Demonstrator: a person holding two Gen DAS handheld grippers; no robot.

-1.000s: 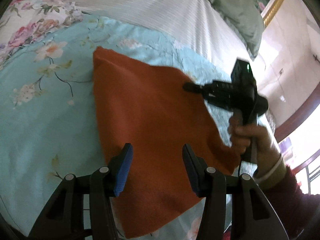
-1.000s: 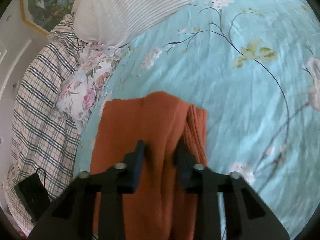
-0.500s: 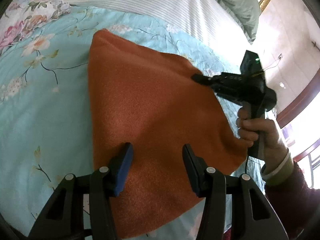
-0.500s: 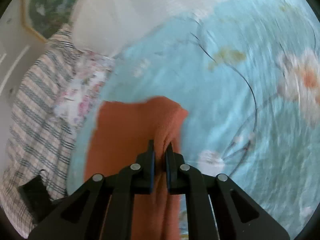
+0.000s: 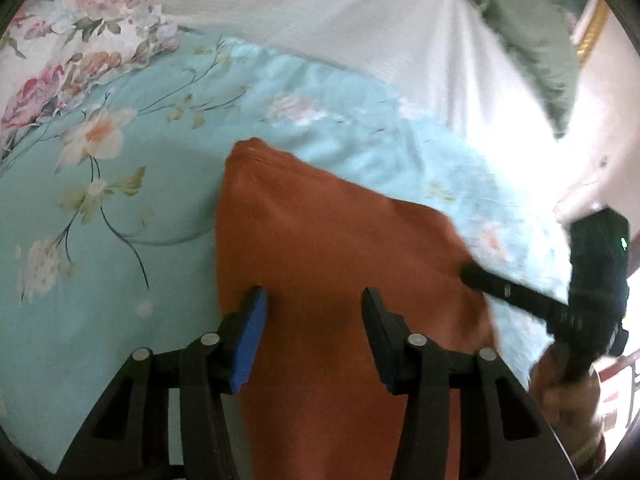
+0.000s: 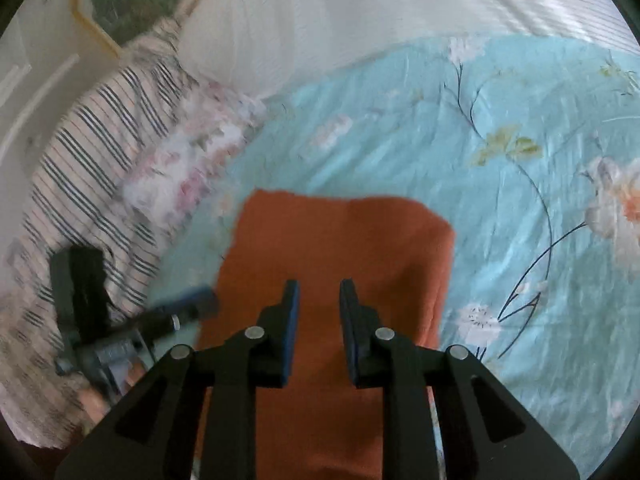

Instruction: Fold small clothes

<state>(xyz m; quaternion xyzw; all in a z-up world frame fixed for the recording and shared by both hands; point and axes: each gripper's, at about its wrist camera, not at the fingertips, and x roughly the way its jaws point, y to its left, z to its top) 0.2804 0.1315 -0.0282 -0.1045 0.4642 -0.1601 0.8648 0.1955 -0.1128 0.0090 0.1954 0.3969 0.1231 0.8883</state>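
Left edge: I am seeing the floral pillow (image 5: 76,56) lying at the far left, touching the turquoise flowered bedspread (image 5: 100,240).
Left gripper: my left gripper (image 5: 312,332) is hovering over the near-left part of the cloth; its jaws are closing, standing apart, and I am seeing no fabric pinched between the blue pads (image 5: 250,344).
Cloth: the rust-orange cloth (image 5: 340,248) is lying flat on the bedspread, one corner pointing away from me toward the white striped sheet (image 5: 320,20).
Right gripper: my right gripper (image 6: 319,308) is hanging just above the near middle of the cloth (image 6: 340,240); its jaws are opening with a narrow gap, and nothing is sitting between them.
Right side, left view: the right gripper's tip (image 5: 476,274) is sitting at the cloth's right edge, and a hand (image 5: 560,384) is holding its handle.
Far right: a grey-green pillow (image 5: 528,36) is resting on the striped sheet.
Right view, left side: the striped blanket (image 6: 92,152) is lying beside the bedspread (image 6: 520,120).
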